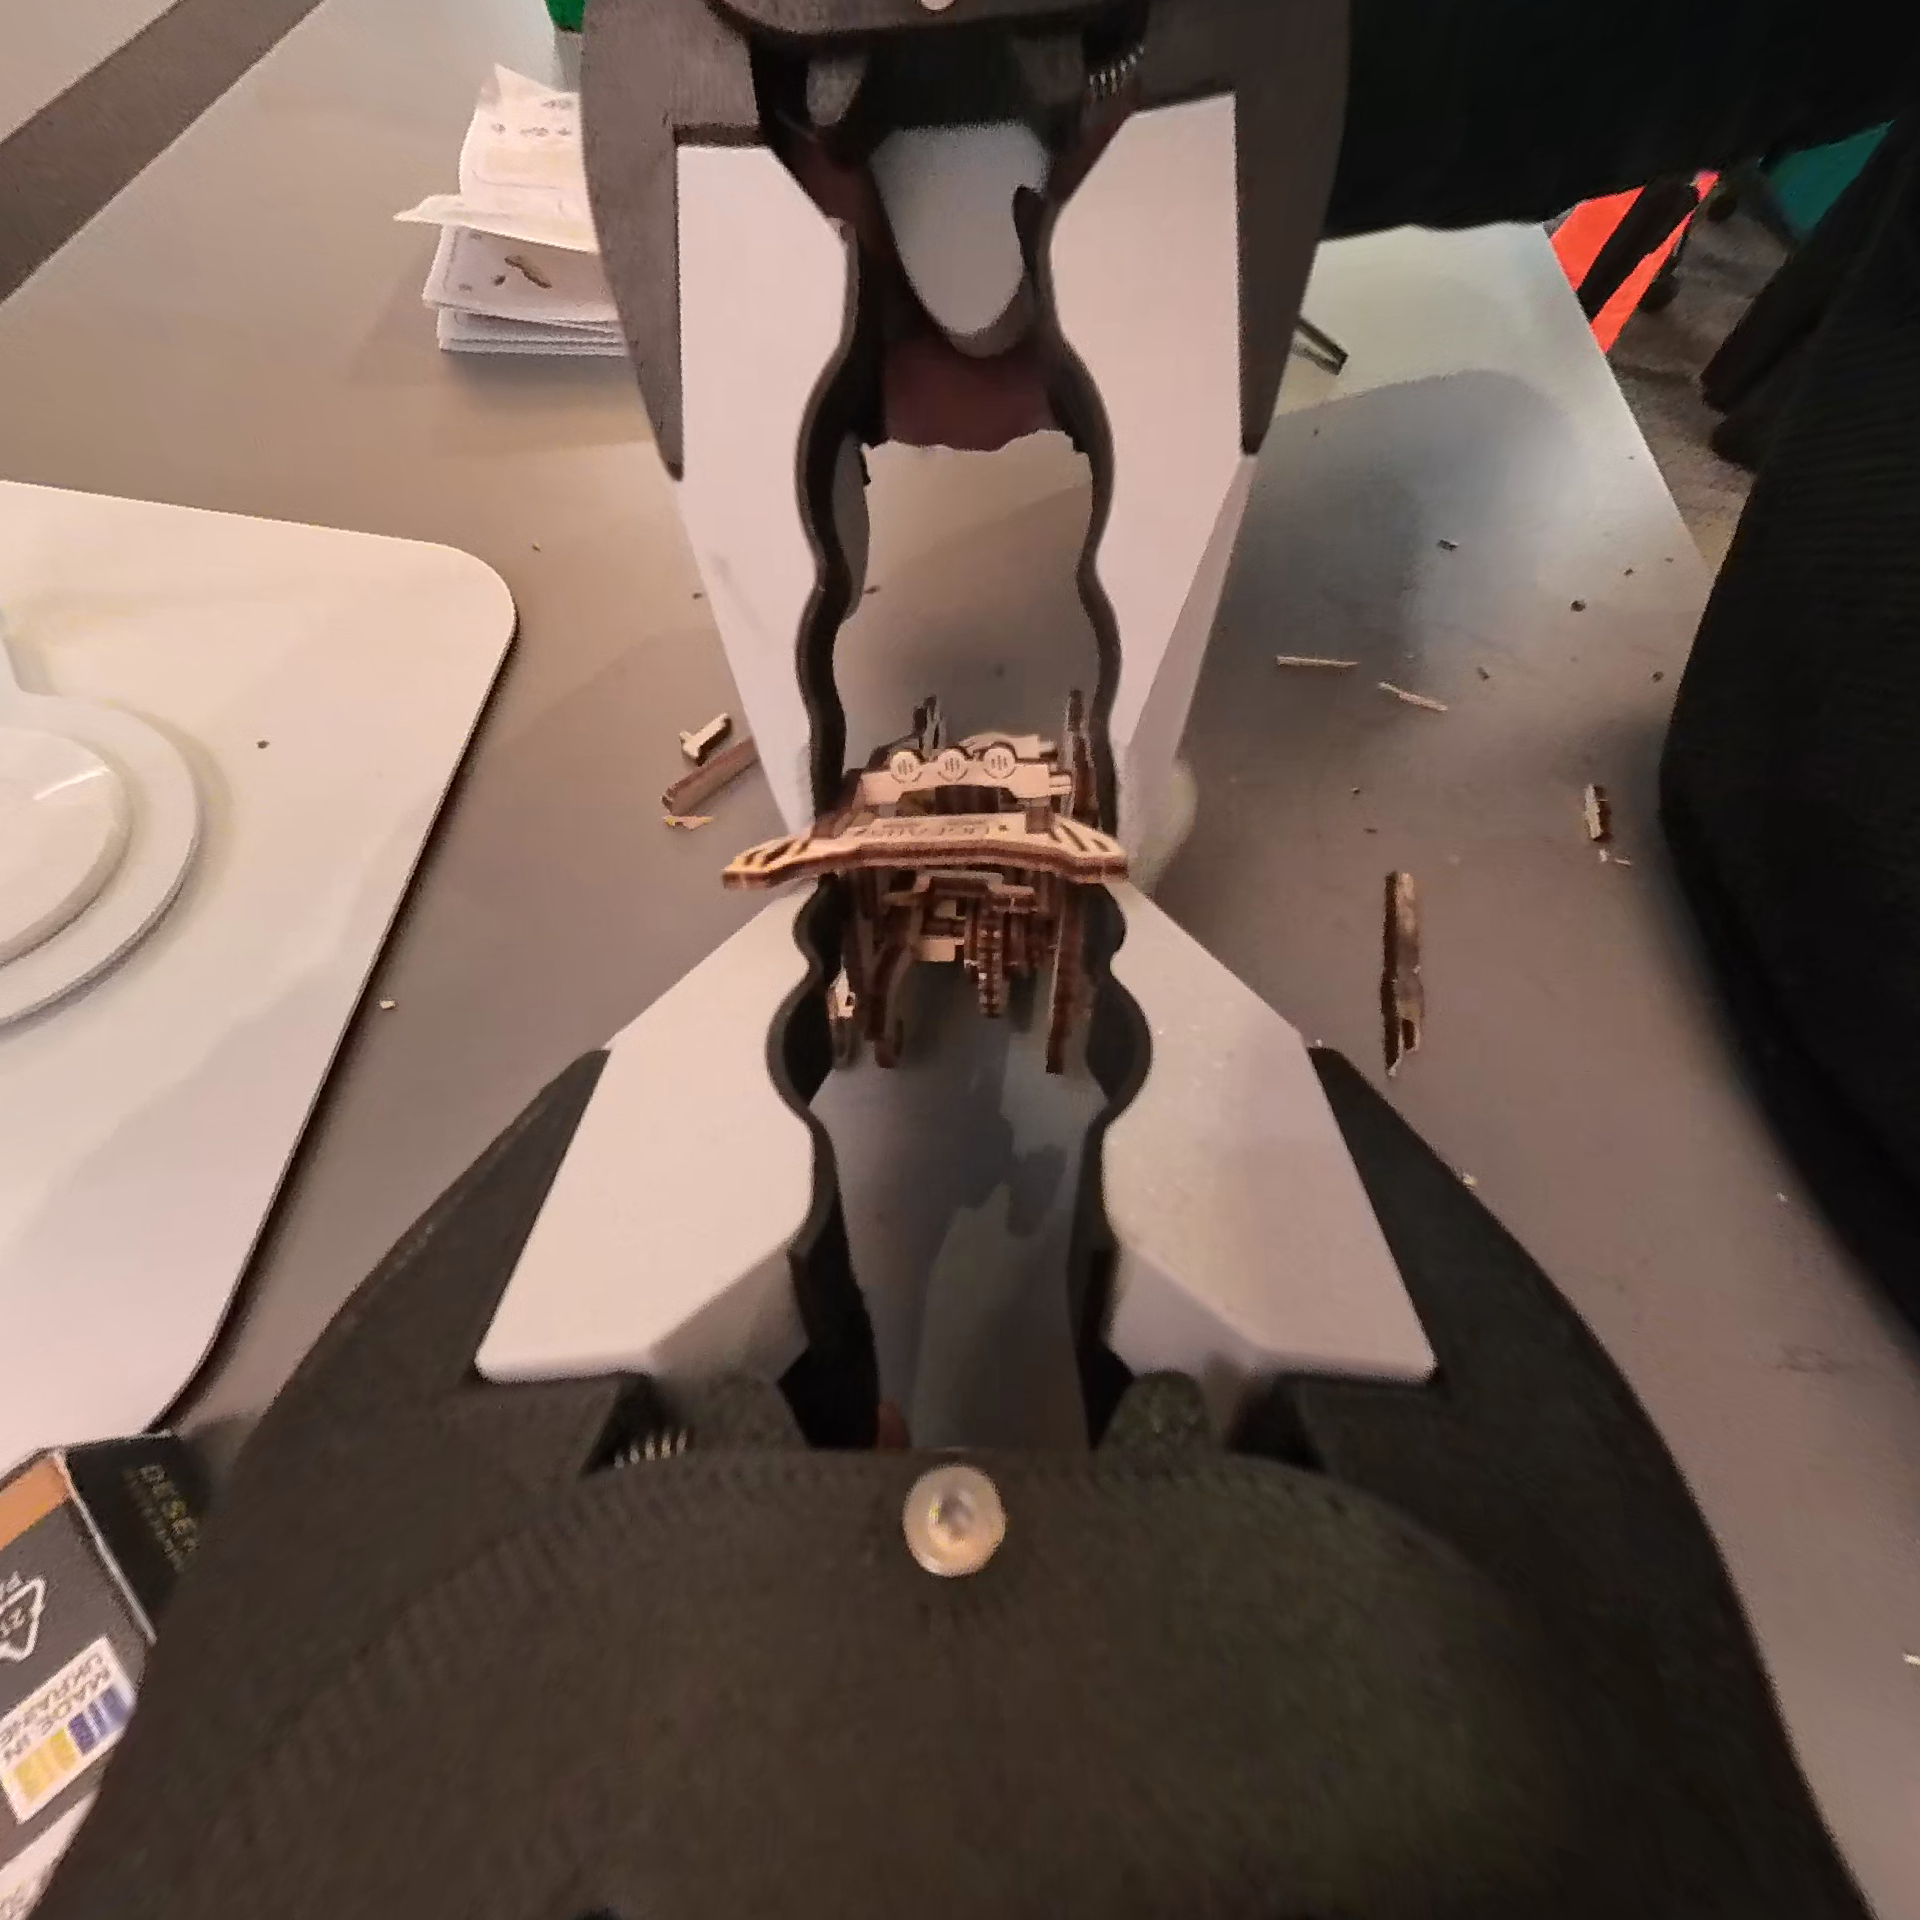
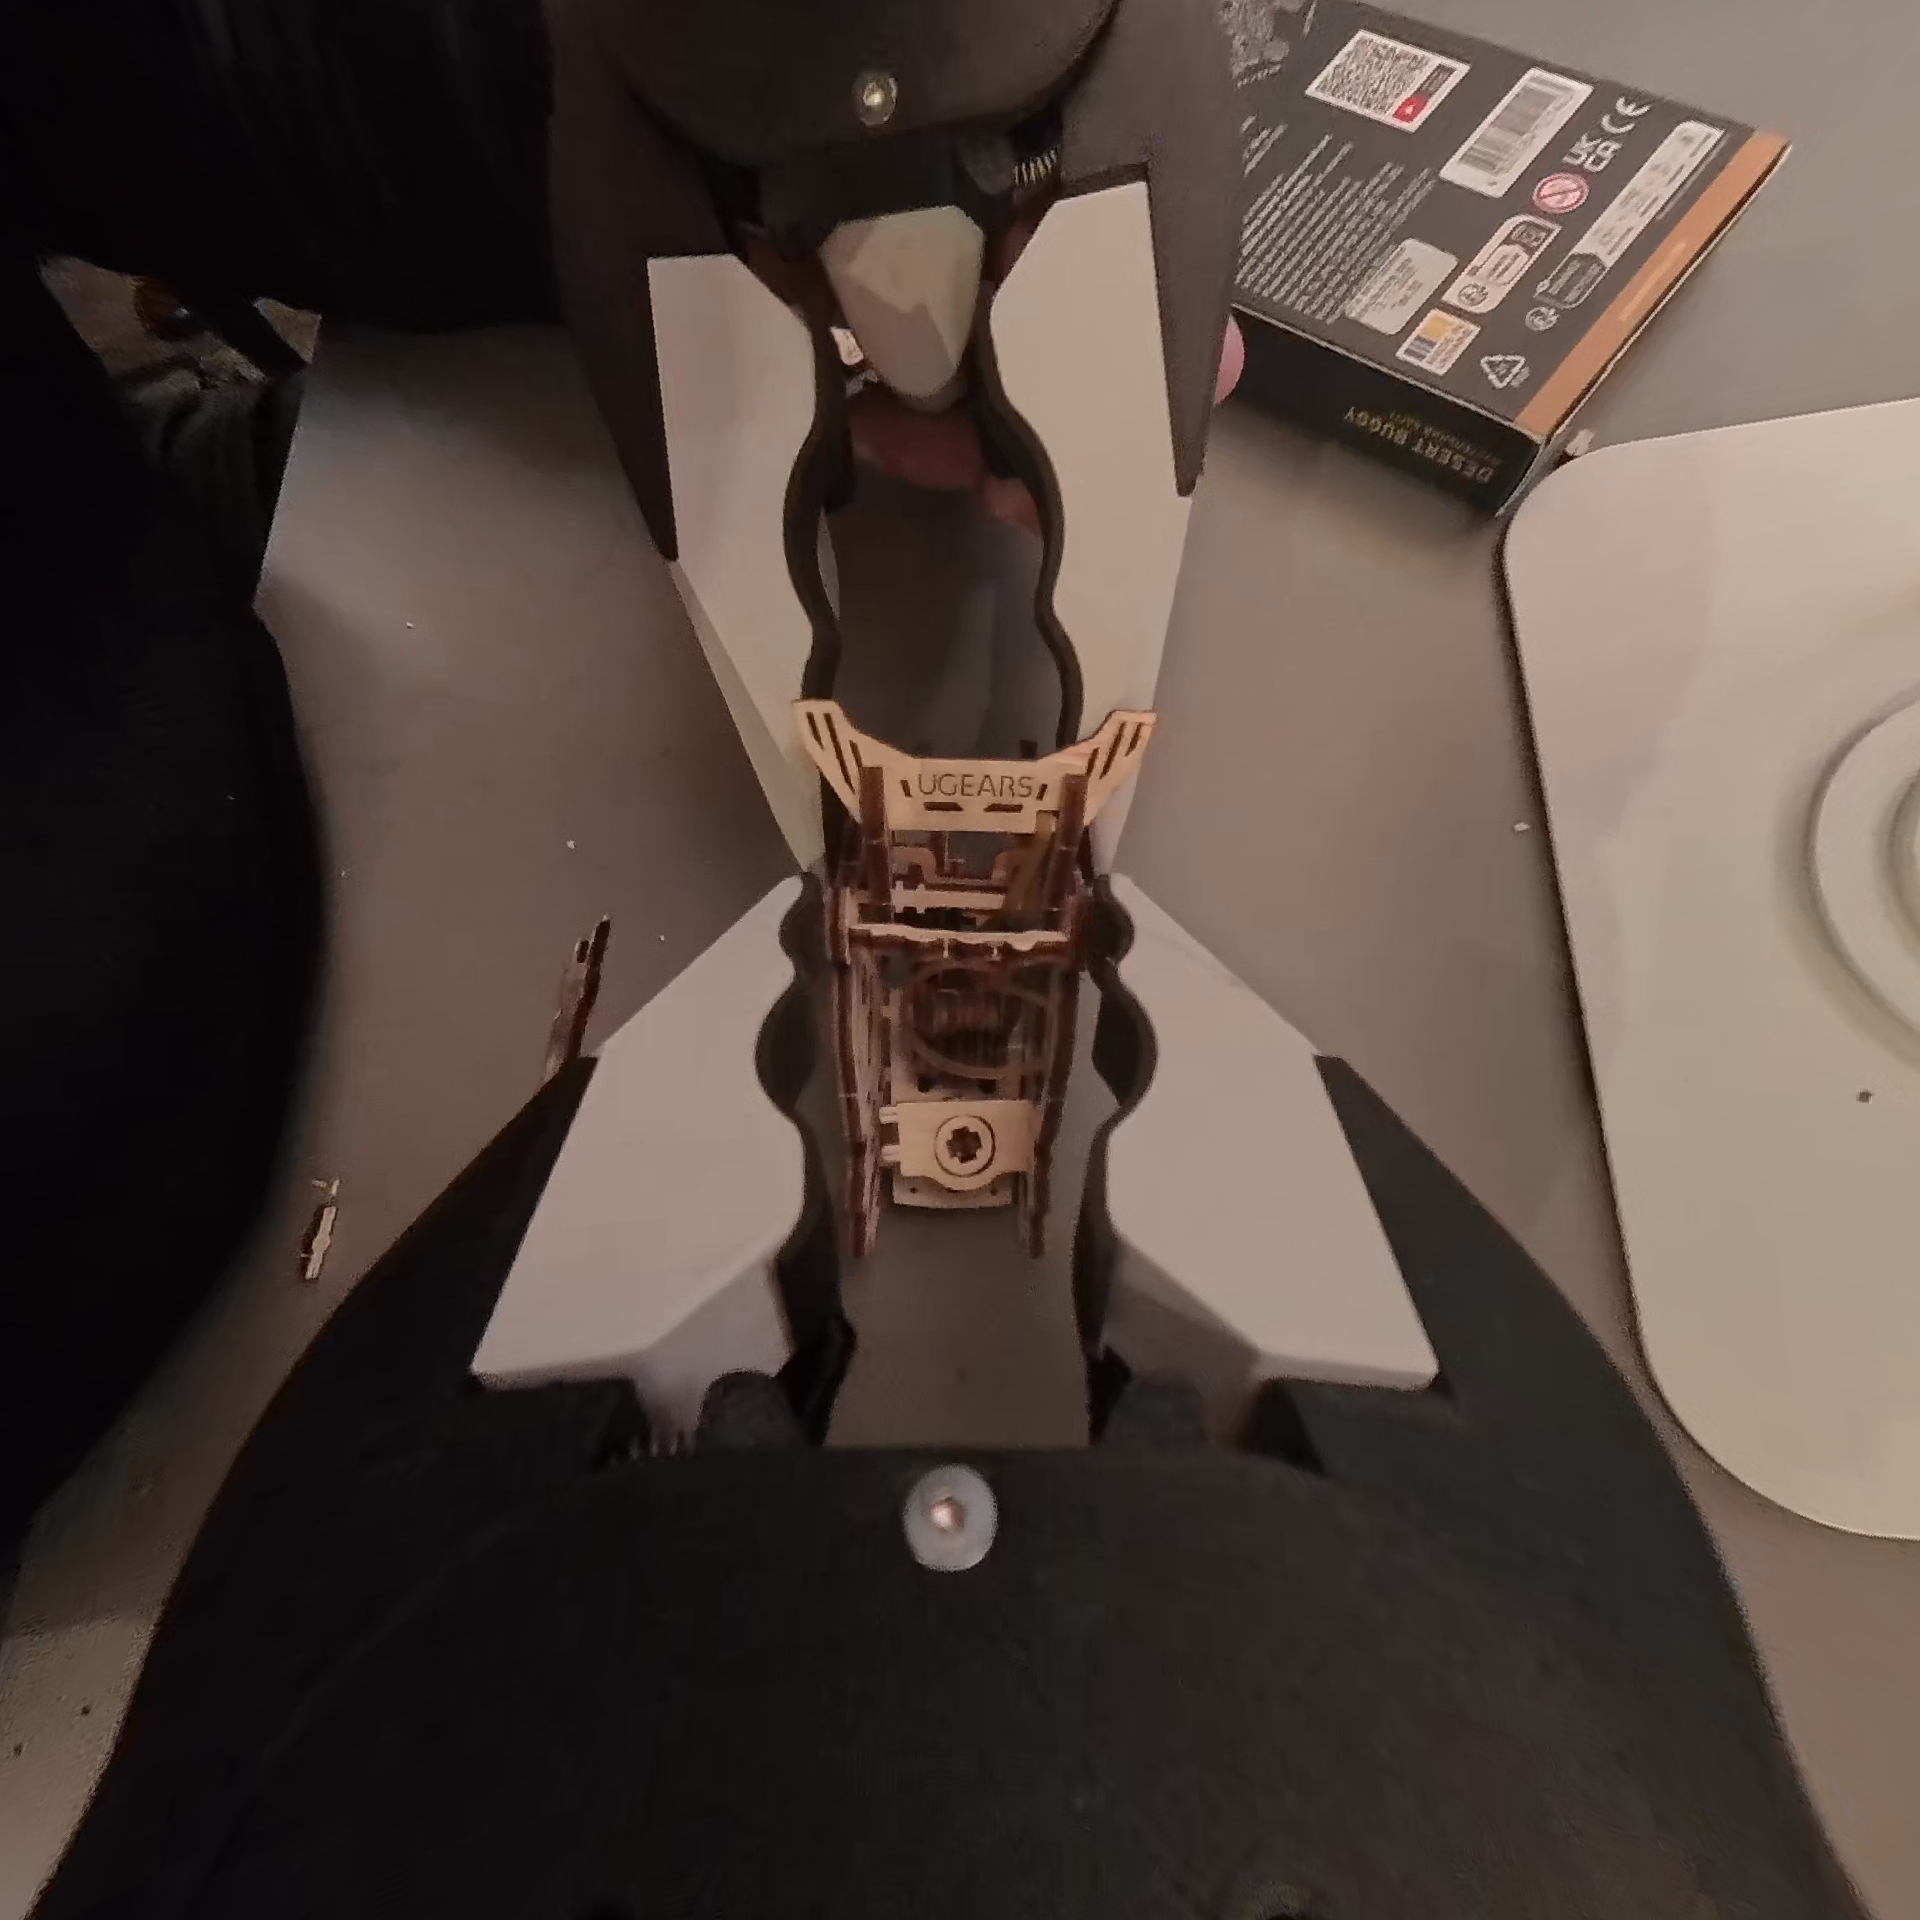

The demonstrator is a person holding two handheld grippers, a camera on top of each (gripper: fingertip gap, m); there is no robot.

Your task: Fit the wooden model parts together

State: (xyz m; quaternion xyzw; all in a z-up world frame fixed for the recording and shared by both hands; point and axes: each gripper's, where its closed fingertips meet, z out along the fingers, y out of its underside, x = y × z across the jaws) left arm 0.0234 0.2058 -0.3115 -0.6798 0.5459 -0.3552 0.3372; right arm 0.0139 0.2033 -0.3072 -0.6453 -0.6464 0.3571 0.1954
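A small wooden model [image 1: 935, 842] with a curved bumper plate, a gear and layered plywood ribs hangs above the grey table [image 1: 312, 436]. My two grippers meet it head-on from opposite ends. In the left wrist view my left gripper [image 1: 966, 914] is shut on the near end of its ribbed body. My right gripper [image 1: 971, 800] comes in from the top and grips the far end. In the right wrist view the model [image 2: 956, 997] lies deep between the pads of my right gripper [image 2: 956, 894]. My left gripper [image 2: 956, 831] clamps the bumper end there.
A white board with a round stand [image 1: 260, 831] lies to the left and also shows in the right wrist view [image 2: 1714, 831]. A stack of instruction sheets [image 1: 520, 260] lies at the back. Wooden offcuts [image 1: 1403, 966] [image 1: 707, 769] litter the table. A dark kit box [image 2: 1507, 208] lies nearby. A black chair [image 1: 1787, 831] stands at the right. Only a small space, under 4 cm, lies between the two pairs of fingers.
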